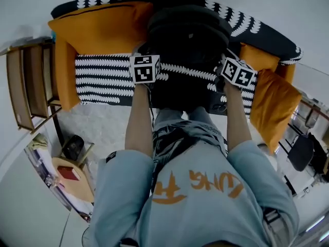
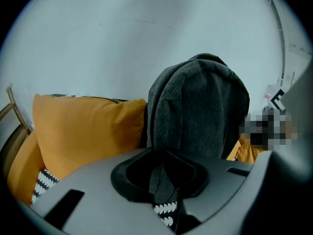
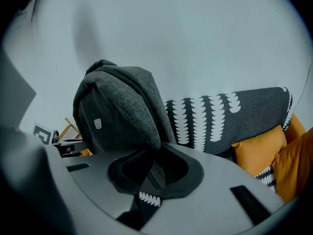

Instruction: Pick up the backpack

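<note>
A dark grey backpack [image 1: 187, 35] hangs upright in front of me, over a sofa [image 1: 103, 78] covered in black cloth with white marks. My left gripper [image 1: 147, 56] is shut on the bag's left side. In the left gripper view a strip of its grey fabric [image 2: 159, 173] runs between the jaws, and the backpack [image 2: 200, 111] rises right behind them. My right gripper [image 1: 226, 62] is shut on the bag's right side. In the right gripper view a dark strap [image 3: 151, 173] sits pinched in the jaws below the backpack [image 3: 117, 111]. Both marker cubes face up.
Orange cushions lie at the sofa's left end [image 1: 97, 27] and right end [image 1: 272, 107]. A wooden rack [image 1: 25, 86] stands at the left, with a small round table [image 1: 69, 179] holding clutter below it. A dark chair [image 1: 300, 151] is at the right. A pale wall backs the sofa.
</note>
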